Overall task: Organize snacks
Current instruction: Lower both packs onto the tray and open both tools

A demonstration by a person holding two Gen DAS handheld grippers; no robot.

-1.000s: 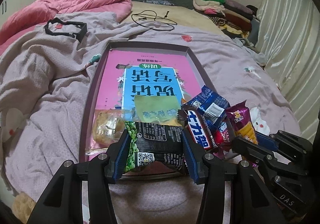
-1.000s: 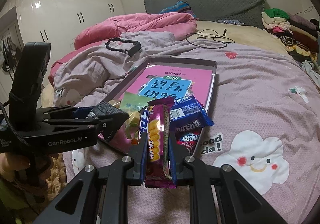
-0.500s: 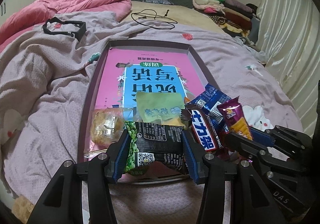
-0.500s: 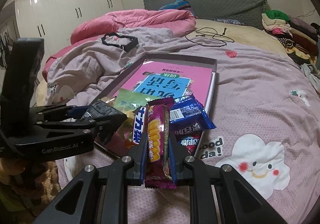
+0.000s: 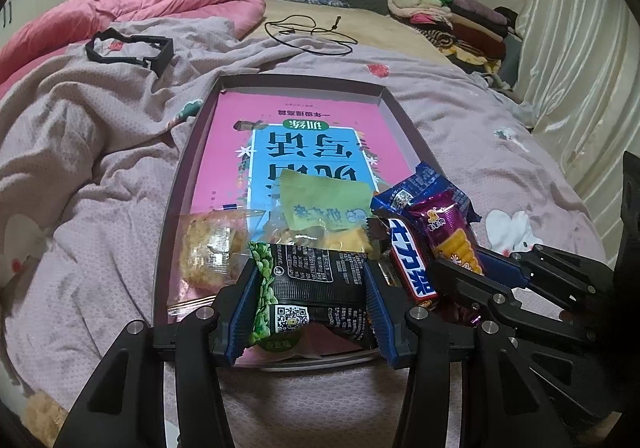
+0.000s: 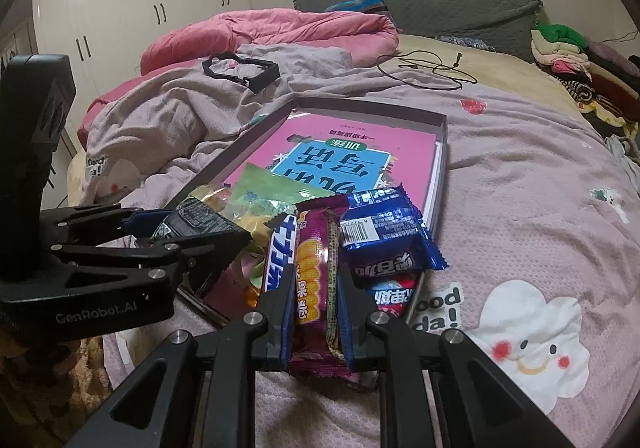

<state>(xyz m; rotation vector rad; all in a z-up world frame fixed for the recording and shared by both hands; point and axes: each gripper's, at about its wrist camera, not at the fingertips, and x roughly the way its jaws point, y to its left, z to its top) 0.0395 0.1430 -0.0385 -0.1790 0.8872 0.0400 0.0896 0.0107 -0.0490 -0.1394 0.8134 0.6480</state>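
Our left gripper (image 5: 310,298) is clamped on a black and green snack packet (image 5: 308,290) at the bottom centre of the left view, held over the near end of the tray (image 5: 176,183). Our right gripper (image 6: 314,302) squeezes a purple snack bar (image 6: 316,272) at the bottom centre of its own view, by the tray's near right corner. Just left of that bar lies a white and blue bar (image 6: 280,252), and to its right a blue packet (image 6: 380,236) rests across the tray's edge. Inside the tray a green packet (image 5: 322,201) and a clear-wrapped pastry (image 5: 208,248) lie on a pink book (image 5: 304,135). The tray sits on a lilac blanket (image 5: 80,175), with a black frame (image 5: 128,49) in the upper left.
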